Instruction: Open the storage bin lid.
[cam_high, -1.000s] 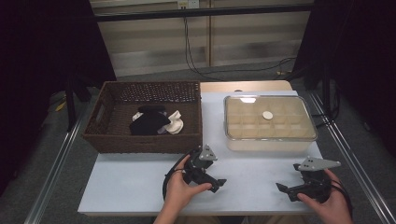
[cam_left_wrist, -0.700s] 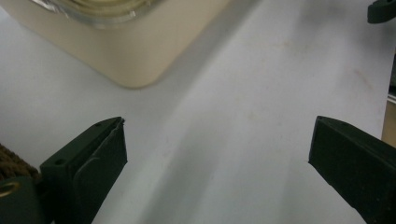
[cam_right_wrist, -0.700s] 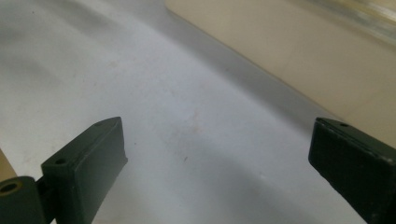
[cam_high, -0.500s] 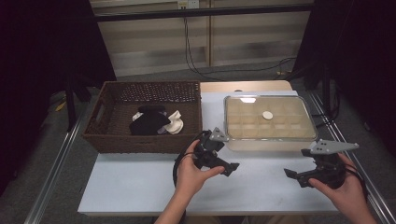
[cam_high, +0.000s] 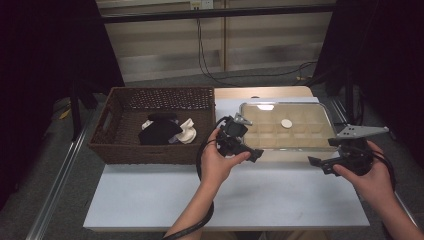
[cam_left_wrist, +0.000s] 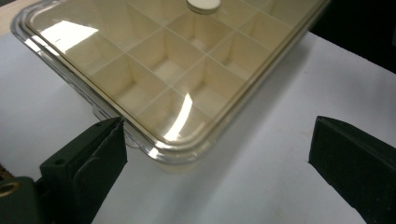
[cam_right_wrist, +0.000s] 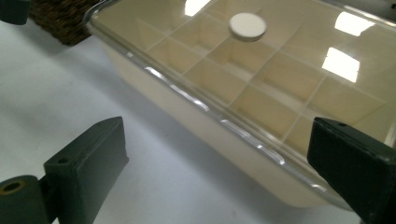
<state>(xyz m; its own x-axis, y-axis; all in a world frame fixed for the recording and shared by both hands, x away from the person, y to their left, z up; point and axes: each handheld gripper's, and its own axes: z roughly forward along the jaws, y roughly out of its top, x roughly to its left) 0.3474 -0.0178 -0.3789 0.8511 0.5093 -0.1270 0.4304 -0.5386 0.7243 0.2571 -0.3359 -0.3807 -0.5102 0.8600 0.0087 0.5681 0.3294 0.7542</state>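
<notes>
A cream compartment box (cam_high: 300, 140) under a clear lid stands on the white table (cam_high: 225, 200). A small white round knob (cam_high: 286, 123) sits on the lid. My left gripper (cam_high: 249, 143) is at the box's near left corner, open. In the left gripper view that corner (cam_left_wrist: 177, 116) lies between the left gripper's (cam_left_wrist: 217, 140) spread jaws, untouched. My right gripper (cam_high: 324, 154) hovers open at the box's near right edge. In the right gripper view the box's long side (cam_right_wrist: 224, 126) and the knob (cam_right_wrist: 247, 25) lie ahead of the right gripper (cam_right_wrist: 217, 135), with nothing held.
A dark wicker basket (cam_high: 117, 145) stands left of the box, holding a black item (cam_high: 159, 130) and a white item (cam_high: 186, 131). Bare table top stretches along the near side. Cables (cam_high: 220, 60) run over the floor behind the table.
Both hands have moved away from the table's front toward the box. The left gripper went forward and right to the box's corner; the right gripper rose toward its near right edge.
</notes>
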